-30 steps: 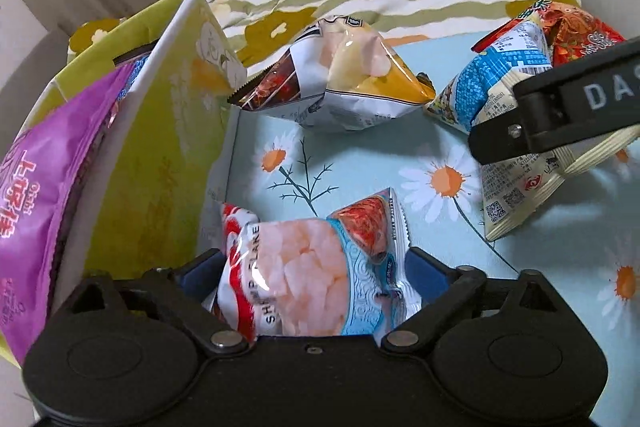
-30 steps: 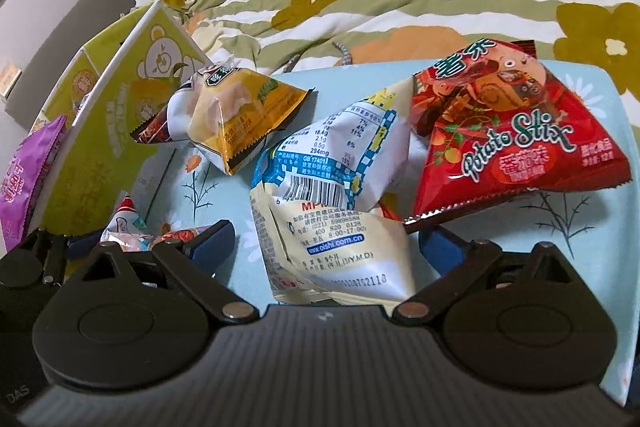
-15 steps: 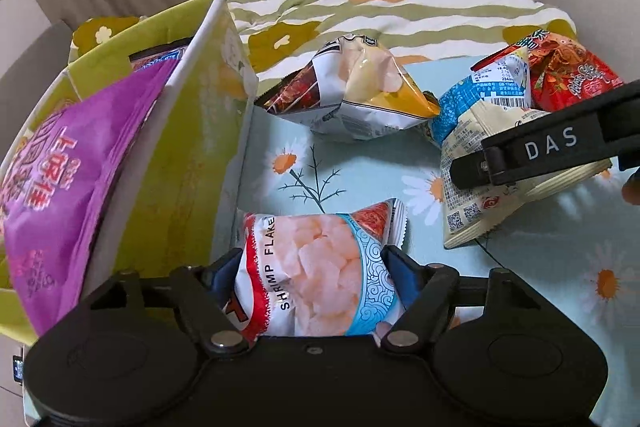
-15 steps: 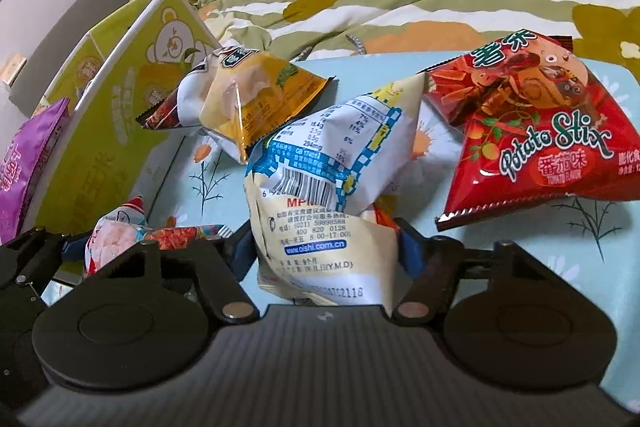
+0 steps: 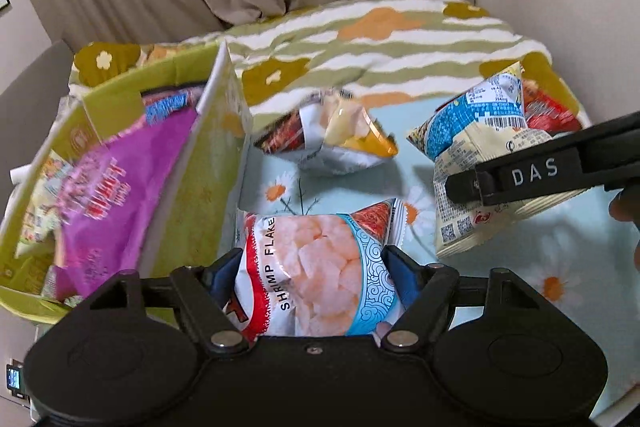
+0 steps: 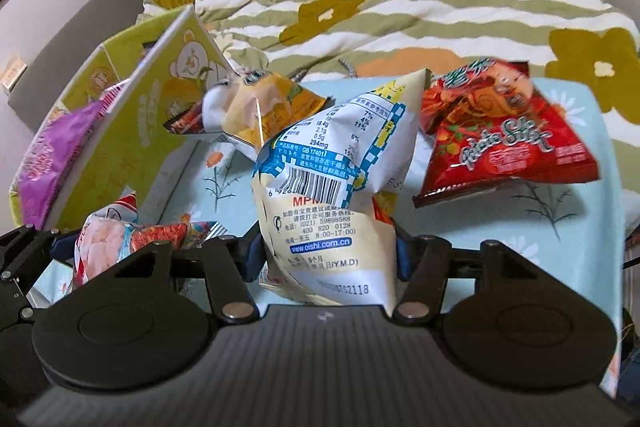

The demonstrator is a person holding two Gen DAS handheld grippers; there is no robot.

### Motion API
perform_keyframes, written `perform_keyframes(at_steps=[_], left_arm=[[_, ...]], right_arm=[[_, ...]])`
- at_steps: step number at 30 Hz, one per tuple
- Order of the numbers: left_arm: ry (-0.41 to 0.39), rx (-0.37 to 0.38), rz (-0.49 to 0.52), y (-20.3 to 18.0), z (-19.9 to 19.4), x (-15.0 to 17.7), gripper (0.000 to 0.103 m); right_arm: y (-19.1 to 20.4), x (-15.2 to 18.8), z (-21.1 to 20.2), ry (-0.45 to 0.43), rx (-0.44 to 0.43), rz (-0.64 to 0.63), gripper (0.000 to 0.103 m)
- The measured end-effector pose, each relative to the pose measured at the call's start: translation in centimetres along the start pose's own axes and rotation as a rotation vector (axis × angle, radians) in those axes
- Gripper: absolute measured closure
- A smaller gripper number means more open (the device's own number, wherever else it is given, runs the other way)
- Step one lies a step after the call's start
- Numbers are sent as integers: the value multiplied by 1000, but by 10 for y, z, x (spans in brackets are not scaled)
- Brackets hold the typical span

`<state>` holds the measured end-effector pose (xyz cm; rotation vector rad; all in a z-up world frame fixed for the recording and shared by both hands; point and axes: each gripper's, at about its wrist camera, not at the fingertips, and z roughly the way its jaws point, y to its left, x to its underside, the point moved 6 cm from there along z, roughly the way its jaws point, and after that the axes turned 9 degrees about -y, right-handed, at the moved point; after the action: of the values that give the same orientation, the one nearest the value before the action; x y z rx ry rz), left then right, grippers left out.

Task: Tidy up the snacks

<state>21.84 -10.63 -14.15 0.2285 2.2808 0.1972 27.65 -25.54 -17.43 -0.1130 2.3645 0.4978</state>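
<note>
The green box (image 5: 188, 163) is seen at the left of the frame, nearer the left tool (image 5: 316, 267), which is clenched on the shrimp flake bag (image 5: 316, 259), while the right tool (image 6: 324, 251), whose jaws have just been closing, is clenched on the white bag (image 6: 328, 187).

The left gripper (image 5: 310, 267) points steeply down, its blue pads pressed against both sides of a shrimp flake bag (image 5: 316, 267). The right gripper (image 6: 326, 251), tilted down likewise, has just been closing and now pinches a white bag (image 6: 328, 195) between its pads.
</note>
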Motion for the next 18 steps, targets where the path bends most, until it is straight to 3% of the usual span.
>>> perform_keyframes(at_steps=[11,18], left_arm=[[-150,-13,-55,18,-74,-37,25],[-237,-97,-94,61,-107,-58,24]], right_arm=[[29,-29,-66,-101,-26,-80,30],[74,-50,-84,-141,-115,-137,30]])
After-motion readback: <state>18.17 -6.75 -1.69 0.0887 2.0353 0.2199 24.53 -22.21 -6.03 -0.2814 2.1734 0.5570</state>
